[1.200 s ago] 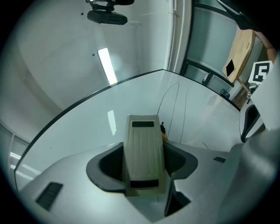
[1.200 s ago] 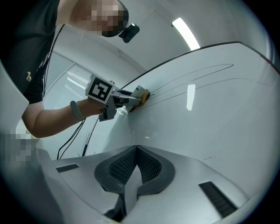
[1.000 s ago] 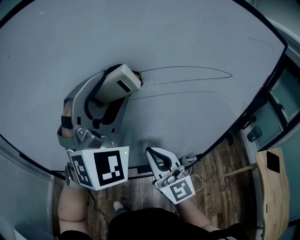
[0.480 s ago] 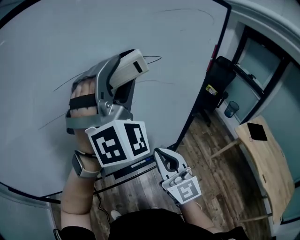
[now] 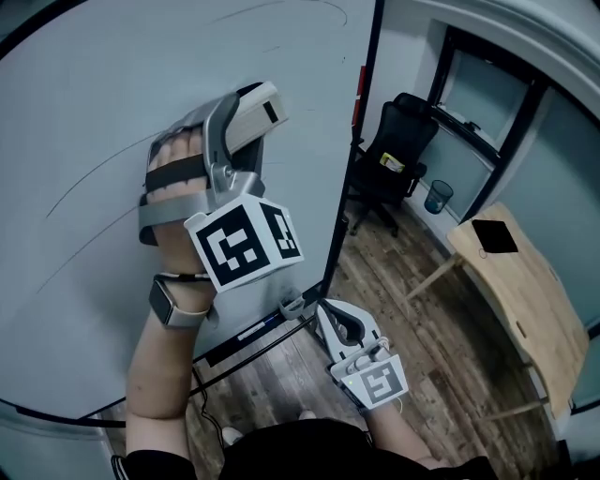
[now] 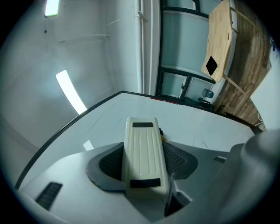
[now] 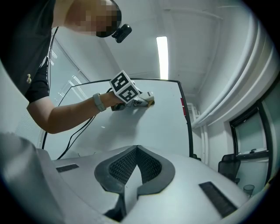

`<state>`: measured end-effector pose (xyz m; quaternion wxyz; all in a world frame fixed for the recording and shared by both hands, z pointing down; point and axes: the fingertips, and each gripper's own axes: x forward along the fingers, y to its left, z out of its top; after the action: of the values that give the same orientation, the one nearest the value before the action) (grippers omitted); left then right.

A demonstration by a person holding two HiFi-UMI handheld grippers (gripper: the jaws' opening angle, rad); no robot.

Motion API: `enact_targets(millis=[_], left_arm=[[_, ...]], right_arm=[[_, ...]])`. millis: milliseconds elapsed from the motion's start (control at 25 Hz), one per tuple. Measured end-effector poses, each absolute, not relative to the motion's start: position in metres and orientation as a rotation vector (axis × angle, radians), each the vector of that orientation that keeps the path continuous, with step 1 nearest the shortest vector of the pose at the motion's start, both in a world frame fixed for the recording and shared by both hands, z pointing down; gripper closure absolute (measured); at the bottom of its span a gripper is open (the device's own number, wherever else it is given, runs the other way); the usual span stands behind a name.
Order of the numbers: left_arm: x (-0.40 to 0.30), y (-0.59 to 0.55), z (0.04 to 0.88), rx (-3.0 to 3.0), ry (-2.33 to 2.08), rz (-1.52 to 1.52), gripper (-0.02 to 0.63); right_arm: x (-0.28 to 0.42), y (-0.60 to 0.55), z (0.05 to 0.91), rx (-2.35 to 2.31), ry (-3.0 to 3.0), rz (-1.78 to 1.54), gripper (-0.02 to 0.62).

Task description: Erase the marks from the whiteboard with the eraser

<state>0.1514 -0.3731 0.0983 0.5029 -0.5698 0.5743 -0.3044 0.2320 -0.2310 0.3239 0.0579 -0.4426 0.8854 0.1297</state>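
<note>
My left gripper (image 5: 246, 127) is shut on the cream eraser (image 5: 255, 114), which is pressed against the whiteboard (image 5: 84, 84) near its right edge. In the left gripper view the eraser (image 6: 142, 151) lies lengthwise between the dark pads, with the board (image 6: 205, 131) beyond it. Thin dark marks (image 5: 89, 178) curve across the board left of the eraser, and a faint line (image 5: 281, 9) runs near the top. My right gripper (image 5: 330, 317) hangs low by the board's bottom edge, shut and empty. The right gripper view shows its pads closed together (image 7: 135, 168) and the left gripper (image 7: 131, 97) up on the board.
The board's black frame edge (image 5: 361, 112) runs just right of the eraser. A tray with a marker (image 5: 258, 330) sits under the board. A black office chair (image 5: 389, 141), a bin (image 5: 436, 197) and a wooden table (image 5: 511, 281) stand on the wood floor to the right.
The left gripper has swept the eraser rightwards along the long looped mark to the board's right edge; that loop no longer shows. The right gripper stayed low and shut.
</note>
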Motion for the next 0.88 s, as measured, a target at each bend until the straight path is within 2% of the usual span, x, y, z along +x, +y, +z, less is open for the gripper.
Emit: enact_targets(millis=[320,880], left_arm=[[0.134,-0.354,0.098,-1.402,1.403,-0.659,0.341],[-0.003,-0.277,0.106,-1.416,1.539,-0.601,0.341]], right_arm=[[0.216,-0.227,0.329,-1.246,2.722,0.360,0.569],[0.082,-0.201,0.330,-0.806,2.896,0.329,0.569]])
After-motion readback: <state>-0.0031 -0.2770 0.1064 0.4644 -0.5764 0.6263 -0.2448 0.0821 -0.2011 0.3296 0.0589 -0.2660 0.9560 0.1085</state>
